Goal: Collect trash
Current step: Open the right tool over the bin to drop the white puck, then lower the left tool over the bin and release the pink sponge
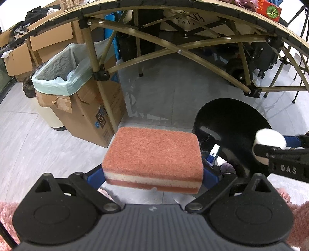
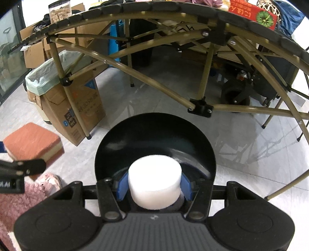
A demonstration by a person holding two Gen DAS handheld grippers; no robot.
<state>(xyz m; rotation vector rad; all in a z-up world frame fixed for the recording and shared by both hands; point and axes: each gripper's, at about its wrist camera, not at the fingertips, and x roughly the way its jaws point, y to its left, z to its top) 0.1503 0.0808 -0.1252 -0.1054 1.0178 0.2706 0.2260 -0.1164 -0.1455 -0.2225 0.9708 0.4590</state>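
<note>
My left gripper [image 1: 153,173] is shut on an orange-and-white layered sponge [image 1: 152,159], held flat in the air above the floor. The sponge also shows at the left of the right wrist view [image 2: 32,143]. My right gripper [image 2: 154,183] is shut on a white round foam handle [image 2: 154,174] joined to a black round pan [image 2: 154,139]; the pan also shows in the left wrist view [image 1: 231,123]. A cardboard box lined with a pale green bag [image 1: 58,77] stands on the floor at the left, beside a table leg; it also shows in the right wrist view [image 2: 40,81].
A folding table with olive metal legs [image 1: 173,46] spans above and ahead. Cardboard boxes [image 1: 23,52] are stacked far left. A black wheeled cart [image 1: 249,65] stands behind the table. A red box [image 2: 253,11] lies on the tabletop. Pink fuzzy slippers [image 2: 48,182] show below.
</note>
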